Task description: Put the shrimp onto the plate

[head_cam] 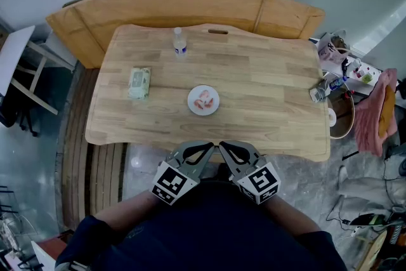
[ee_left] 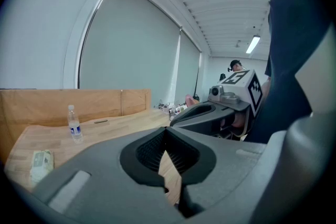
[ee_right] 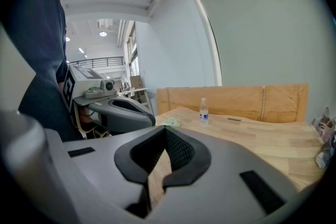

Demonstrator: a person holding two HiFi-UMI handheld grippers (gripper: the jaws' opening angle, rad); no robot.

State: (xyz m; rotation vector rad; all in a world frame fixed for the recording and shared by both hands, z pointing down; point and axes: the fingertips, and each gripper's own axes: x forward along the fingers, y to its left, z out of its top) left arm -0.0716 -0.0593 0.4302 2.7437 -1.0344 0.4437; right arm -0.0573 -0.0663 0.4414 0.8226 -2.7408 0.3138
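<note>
Pink shrimp (head_cam: 204,99) lie on a small white plate (head_cam: 191,101) near the middle of the wooden table (head_cam: 266,92). Both grippers hang close to the person's body, just off the table's near edge and short of the plate. My left gripper (head_cam: 211,147) (ee_left: 166,131) is shut, its dark pads meeting at the tip with nothing between them. My right gripper (head_cam: 222,146) (ee_right: 165,130) is shut and empty too, right beside the left one. Neither gripper view shows the plate; the jaws hide it.
A small water bottle (head_cam: 180,42) (ee_left: 74,123) (ee_right: 203,112) stands at the table's far side. A green packet (head_cam: 139,83) (ee_left: 40,162) (ee_right: 170,123) lies to the left. A wooden bench (head_cam: 190,6) runs behind the table. Clutter (head_cam: 339,76) crowds the right end.
</note>
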